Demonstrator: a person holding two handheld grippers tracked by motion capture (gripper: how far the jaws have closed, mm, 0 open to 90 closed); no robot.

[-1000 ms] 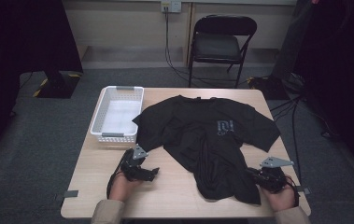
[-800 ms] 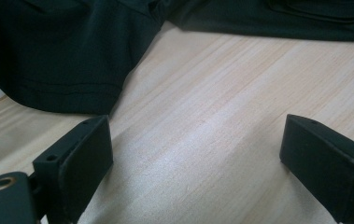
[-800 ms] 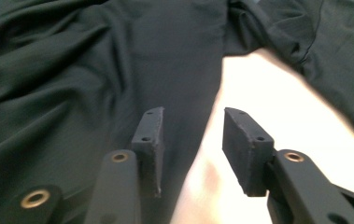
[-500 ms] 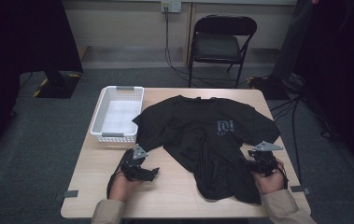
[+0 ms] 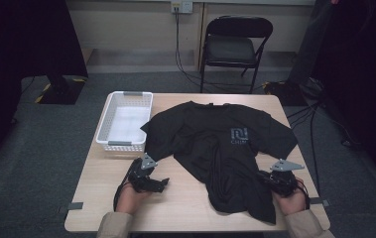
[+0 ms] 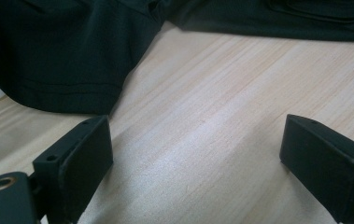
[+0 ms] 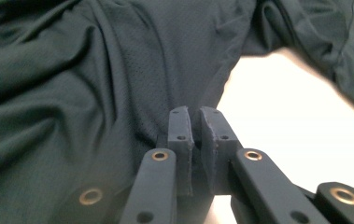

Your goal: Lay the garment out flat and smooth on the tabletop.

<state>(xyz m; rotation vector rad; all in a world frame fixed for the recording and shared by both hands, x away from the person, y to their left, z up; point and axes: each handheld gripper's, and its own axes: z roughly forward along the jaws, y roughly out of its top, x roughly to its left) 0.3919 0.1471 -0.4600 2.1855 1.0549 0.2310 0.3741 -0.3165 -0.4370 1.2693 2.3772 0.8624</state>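
T-shirt point(image 7: 95, 70) edge pinched in right tongs point(image 7: 195, 119)

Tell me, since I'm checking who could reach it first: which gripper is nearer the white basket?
Left. The left gripper sits on the table just below the white basket, jaws open. The right gripper is across the table, shut on the black T-shirt hem.
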